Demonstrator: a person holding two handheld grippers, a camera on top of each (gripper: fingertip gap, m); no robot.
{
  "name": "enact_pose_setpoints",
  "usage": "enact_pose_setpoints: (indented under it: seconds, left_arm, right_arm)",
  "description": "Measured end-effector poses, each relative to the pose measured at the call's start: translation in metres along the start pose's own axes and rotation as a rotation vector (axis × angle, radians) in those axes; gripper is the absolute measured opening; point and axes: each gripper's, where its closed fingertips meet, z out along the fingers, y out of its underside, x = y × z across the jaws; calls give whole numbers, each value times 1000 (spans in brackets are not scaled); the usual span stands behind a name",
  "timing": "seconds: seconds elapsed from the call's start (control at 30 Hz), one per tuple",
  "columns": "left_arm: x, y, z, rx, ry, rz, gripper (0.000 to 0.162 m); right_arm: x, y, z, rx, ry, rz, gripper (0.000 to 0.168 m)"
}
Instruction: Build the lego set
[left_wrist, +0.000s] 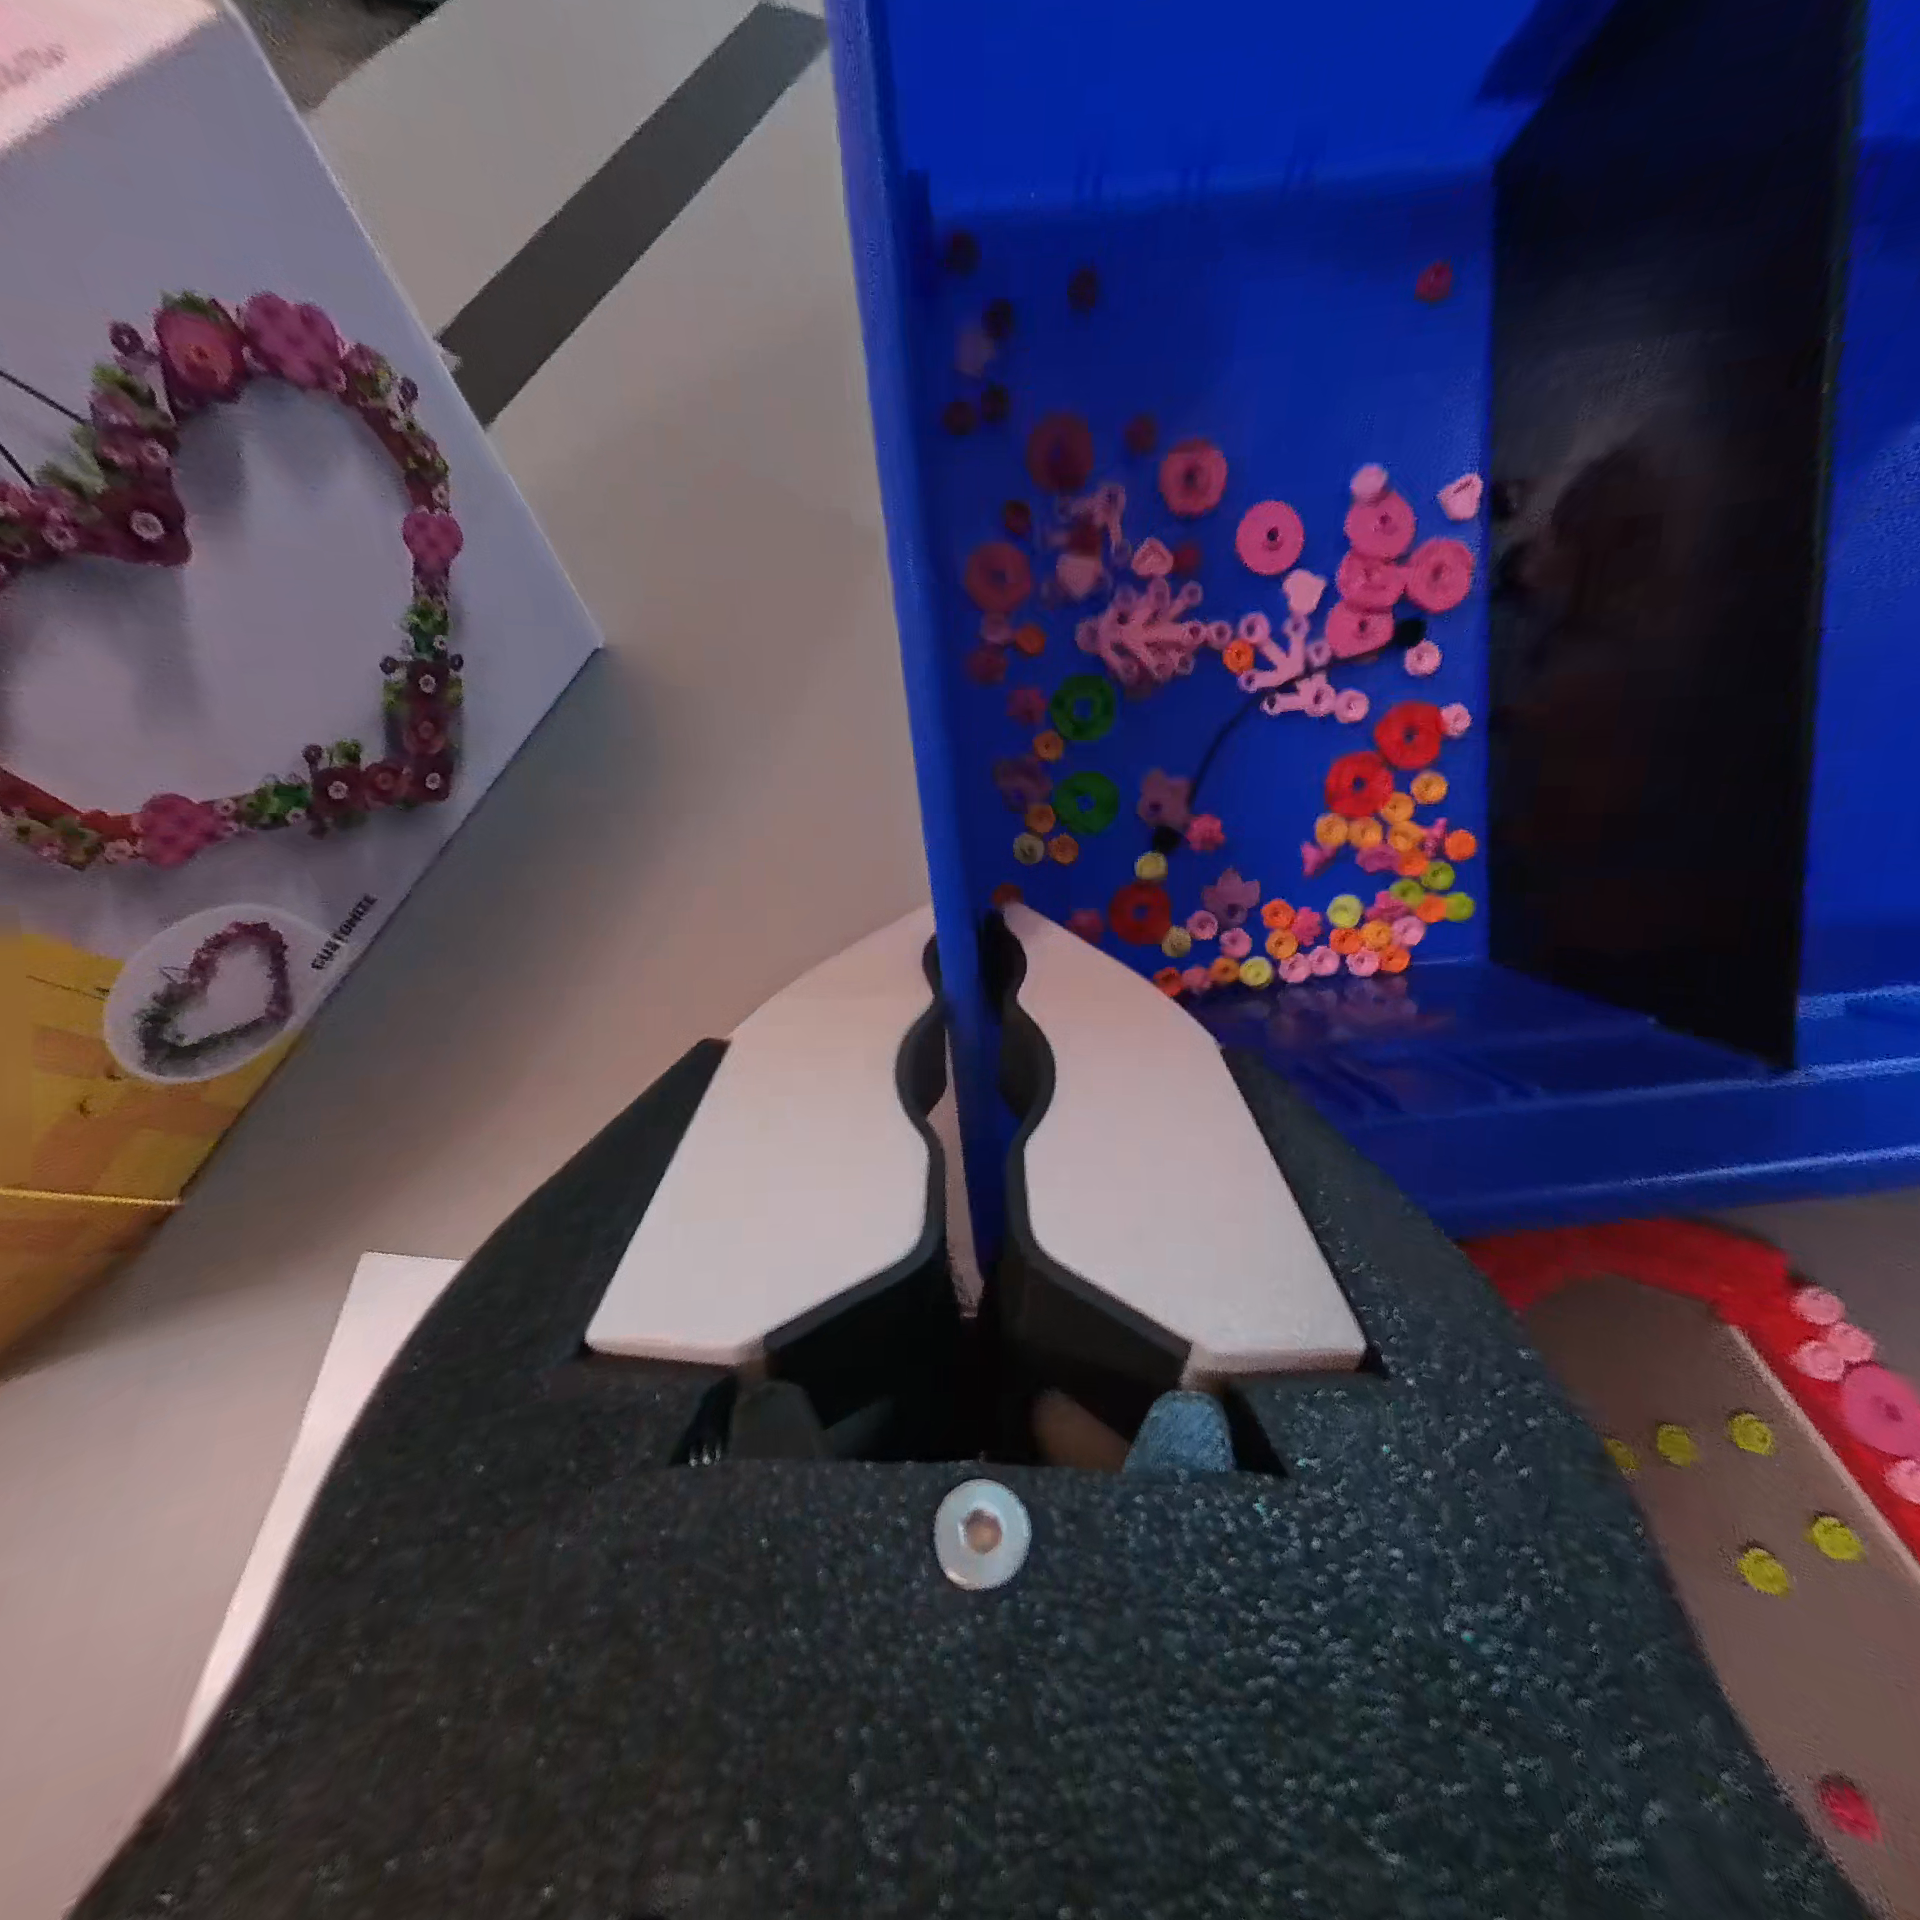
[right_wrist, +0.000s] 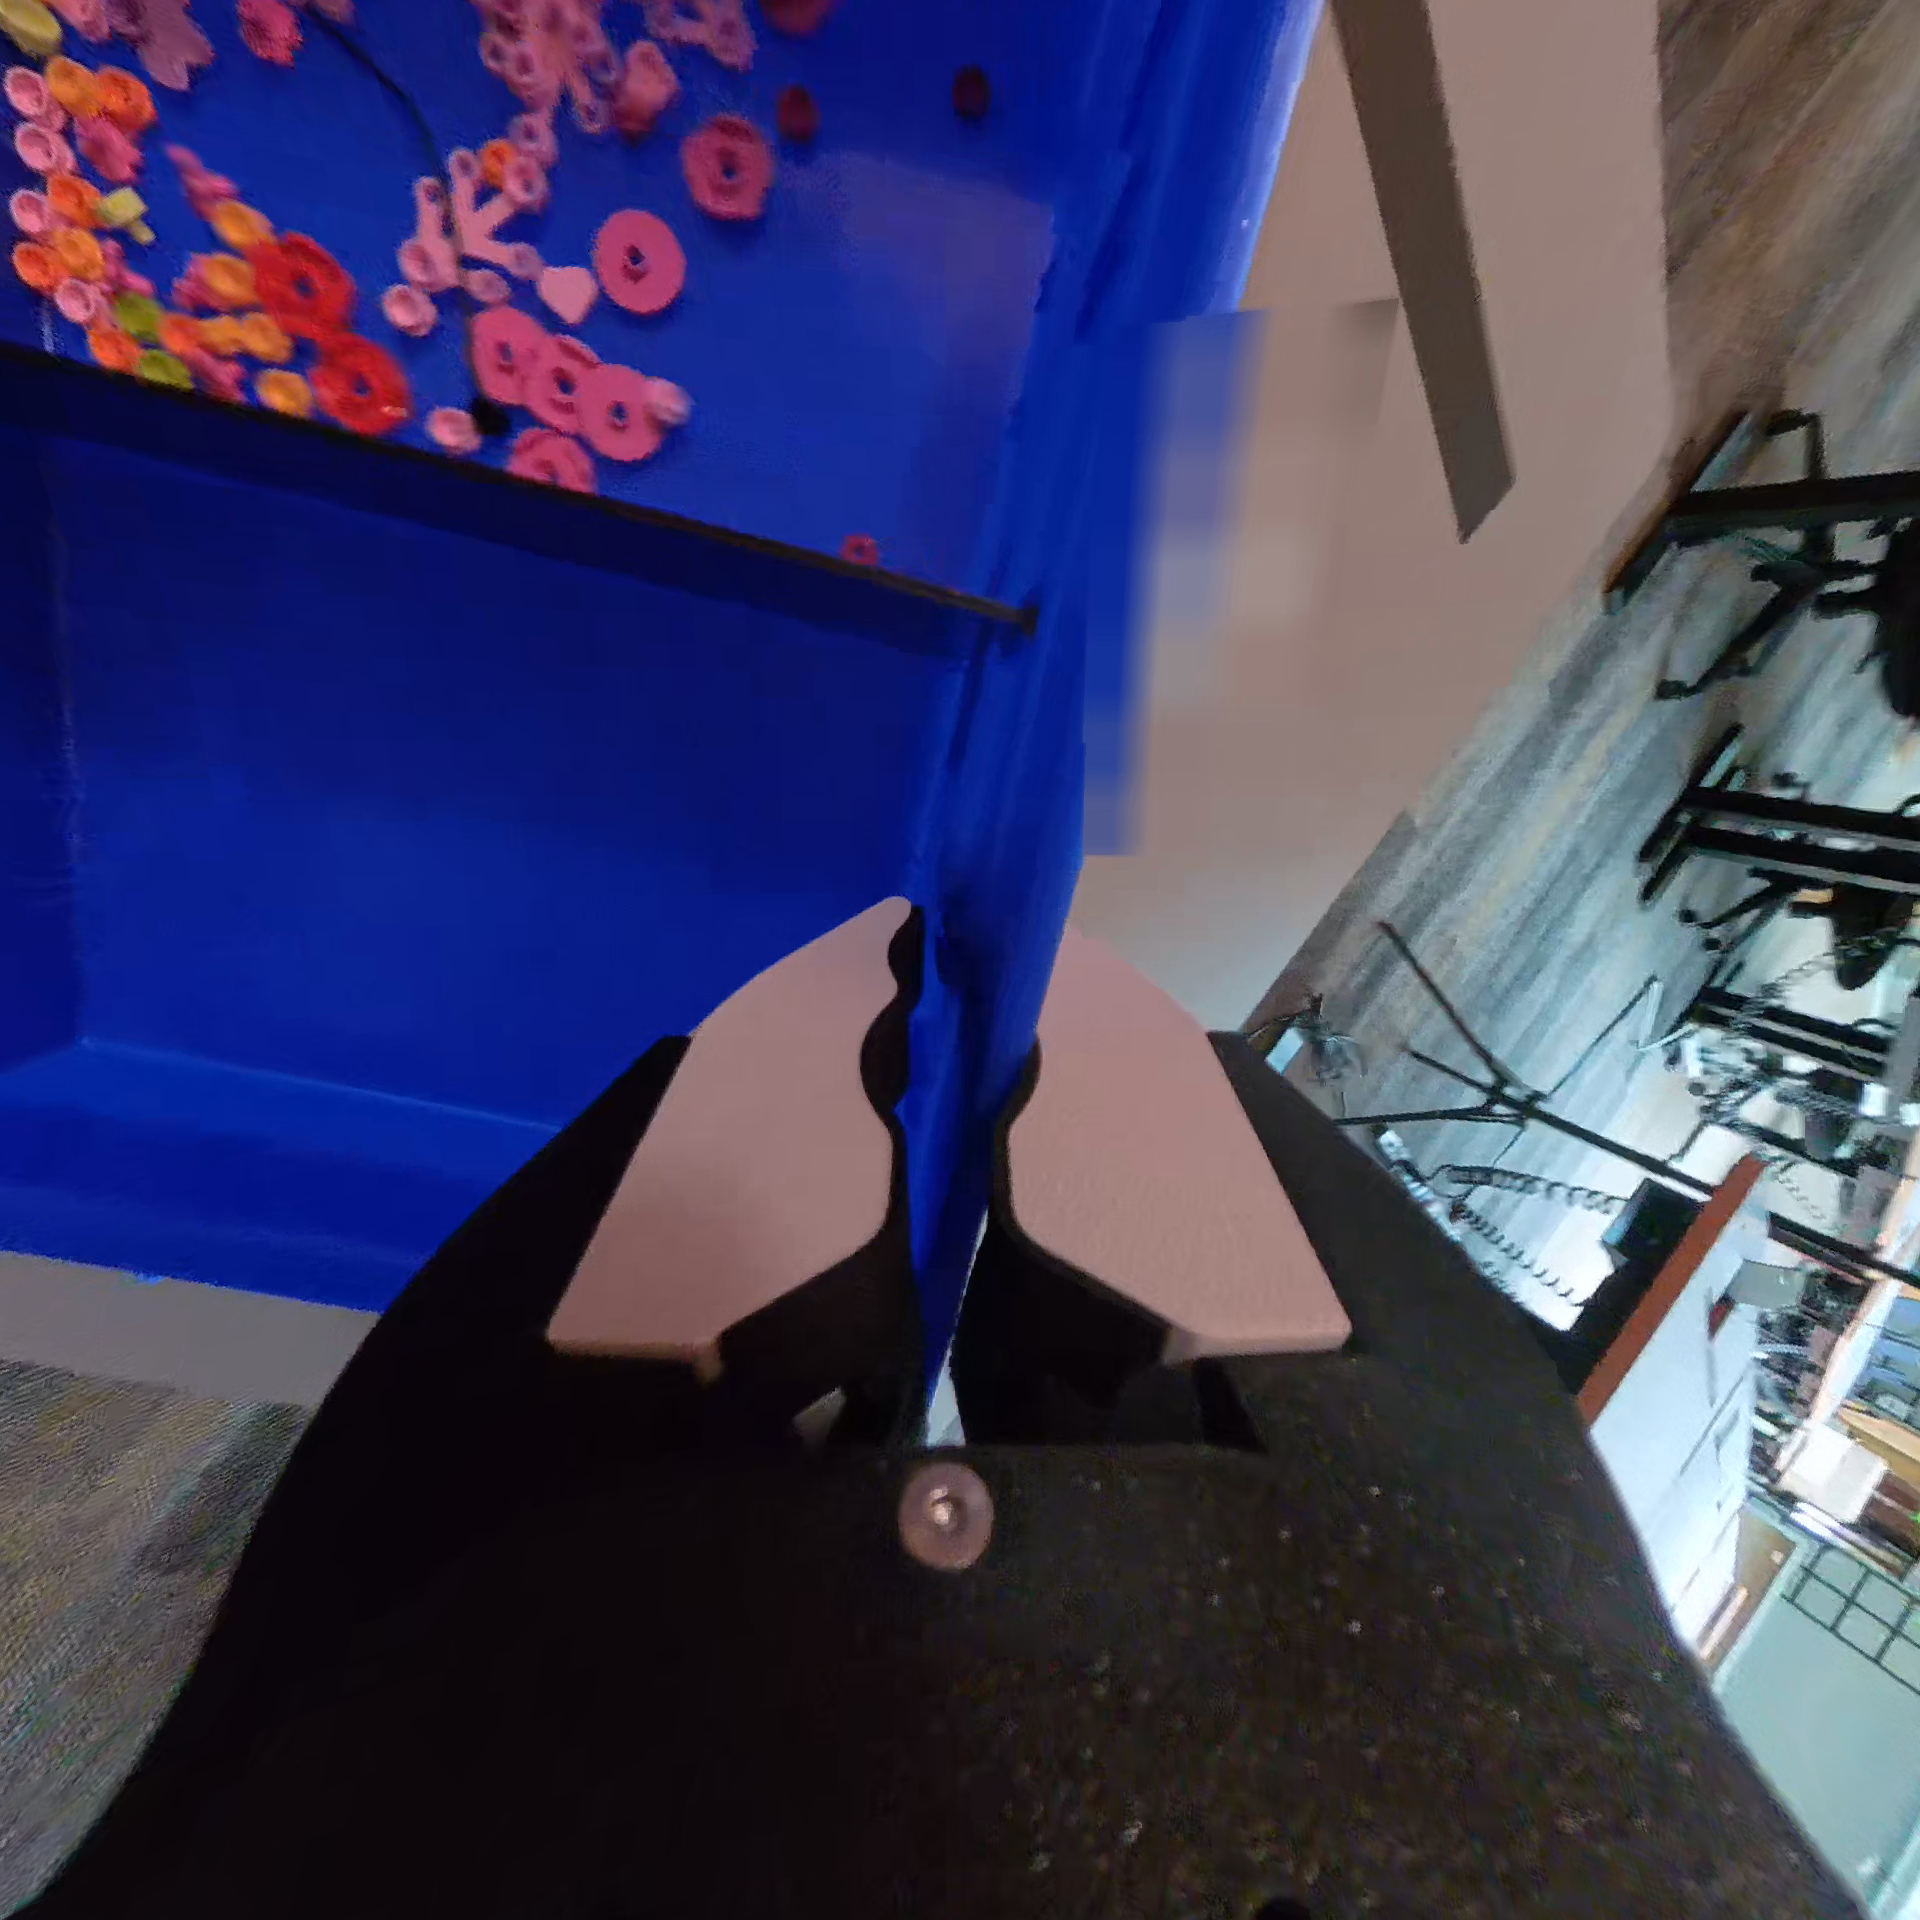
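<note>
The blue divided bin stood tilted up on the desk, and each claw was closed on one of its walls: the left gripper clamped a thin side wall, the right gripper the opposite one. The lego set box stood near the bin's left side. The red heart frame lay just below the bin. Small lego flower pieces were scattered against the bin's inner face beside a black divider.
</note>
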Motion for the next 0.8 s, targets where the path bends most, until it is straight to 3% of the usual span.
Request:
enact_pose_setpoints:
  seconds: [0.03, 0.33, 0.5, 0.63, 0.73, 0.8]
  left_arm:
    - [-1, 1, 1, 2, -19, 19, 4]
    - [-4, -12, 11, -72, 7, -13, 10]
    - [1, -10, 1, -64, 64, -36, 21]
    - [-10, -25, -38, 102, -2, 13, 20]
    - [-15, -37, -67, 180, -38, -7, 22]
    - [-9, -40, -87, 241, -55, -2, 22]
  right_arm:
    - [3, -1, -1, 16, 18, -11, 9]
    - [-4, 6, 72, 91, -364, 84, 10]
    - [-7, 3, 89, 207, -465, 125, 18]
    - [2, -3, 86, 251, -426, 124, 24]
    - [3, -42, 62, 334, -331, 42, 39]
    - [-1, -61, 57, 277, -236, -76, 35]
